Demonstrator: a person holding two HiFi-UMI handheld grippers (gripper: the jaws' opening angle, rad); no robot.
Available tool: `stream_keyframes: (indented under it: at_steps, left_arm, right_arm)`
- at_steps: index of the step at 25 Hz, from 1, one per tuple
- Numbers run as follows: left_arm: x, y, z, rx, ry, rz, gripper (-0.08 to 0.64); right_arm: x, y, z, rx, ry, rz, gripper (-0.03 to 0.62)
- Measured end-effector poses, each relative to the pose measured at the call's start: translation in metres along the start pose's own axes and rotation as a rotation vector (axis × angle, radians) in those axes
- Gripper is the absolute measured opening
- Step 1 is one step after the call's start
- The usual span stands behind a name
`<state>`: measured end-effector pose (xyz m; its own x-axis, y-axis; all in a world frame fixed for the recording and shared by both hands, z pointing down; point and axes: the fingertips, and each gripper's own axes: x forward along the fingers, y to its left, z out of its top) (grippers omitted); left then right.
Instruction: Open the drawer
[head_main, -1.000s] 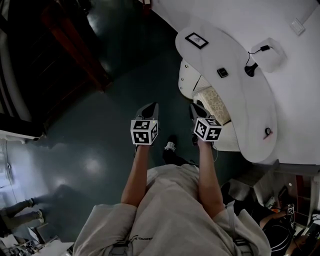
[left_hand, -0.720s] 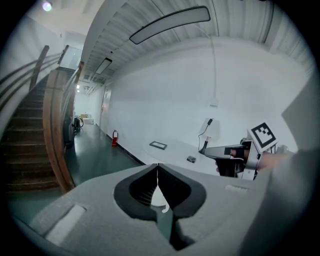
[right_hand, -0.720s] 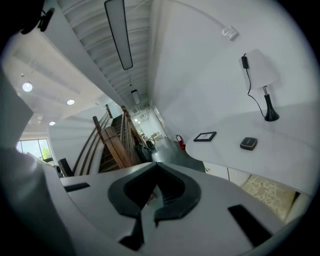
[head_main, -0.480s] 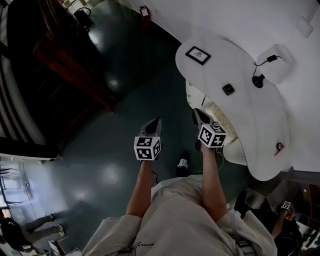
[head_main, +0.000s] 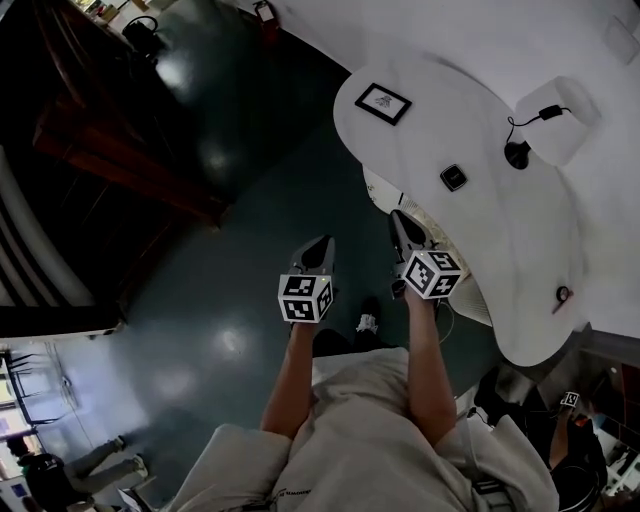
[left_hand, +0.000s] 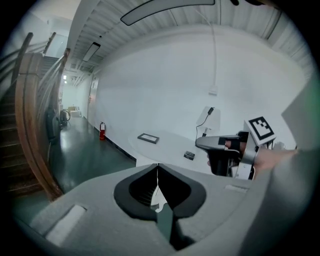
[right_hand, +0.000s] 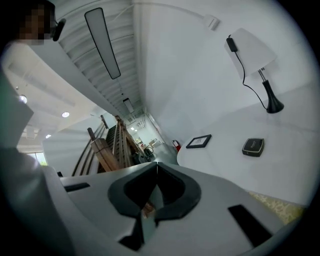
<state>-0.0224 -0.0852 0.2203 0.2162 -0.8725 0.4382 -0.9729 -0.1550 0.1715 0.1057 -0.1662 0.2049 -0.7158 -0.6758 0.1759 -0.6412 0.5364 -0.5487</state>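
A white drawer unit (head_main: 383, 196) shows under the edge of a curved white desk (head_main: 480, 240); most of it is hidden by the desktop. My right gripper (head_main: 398, 222) is held just before that unit, jaws shut and empty, and its own view looks over the desktop (right_hand: 280, 165). My left gripper (head_main: 322, 247) hangs over the dark floor to the left of the desk, also shut on nothing (left_hand: 158, 165). In the left gripper view the right gripper (left_hand: 201, 143) appears at the right, pointing toward the desk.
On the desk lie a picture frame (head_main: 383, 103), a small black box (head_main: 453, 177) and a lamp (head_main: 517, 153) with a cable. A wooden staircase (head_main: 120, 160) stands at the left. A fire extinguisher (head_main: 264, 12) stands by the far wall. A patterned cloth (head_main: 445, 240) shows under the desk edge.
The person has stepped closer to the desk, carrying both grippers forward with them. The right gripper's tip now overlaps the drawer unit. Both stay shut.
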Motion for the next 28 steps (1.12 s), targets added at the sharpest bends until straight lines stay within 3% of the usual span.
stream_keyframes:
  at_steps: [8, 13, 16, 20, 24, 26, 28]
  left_arm:
    - [0.033, 0.01, 0.021, 0.016, -0.021, -0.048, 0.011]
    - [0.049, 0.025, 0.033, 0.096, -0.064, -0.071, 0.011]
    - [0.052, 0.036, 0.027, 0.154, -0.055, -0.09, 0.011]
    - [0.064, 0.053, 0.02, 0.147, -0.049, -0.093, 0.011]
    - [0.068, 0.059, 0.028, 0.136, -0.101, -0.078, 0.011]
    - [0.07, 0.058, 0.024, 0.119, -0.099, -0.097, 0.011]
    - [0.067, 0.056, 0.017, 0.114, -0.088, -0.127, 0.011]
  right_arm:
    - [-0.002, -0.005, -0.026, -0.084, 0.08, -0.076, 0.015]
    - [0.021, -0.007, -0.069, -0.213, 0.241, -0.152, 0.015]
    - [0.035, -0.005, -0.075, -0.286, 0.223, -0.217, 0.015]
    - [0.042, -0.009, -0.056, -0.336, 0.147, -0.305, 0.015]
    - [0.05, -0.008, -0.06, -0.303, 0.162, -0.259, 0.015]
    - [0.056, -0.003, -0.073, -0.379, 0.213, -0.229, 0.015]
    - [0.057, -0.004, -0.081, -0.461, 0.238, -0.254, 0.015]
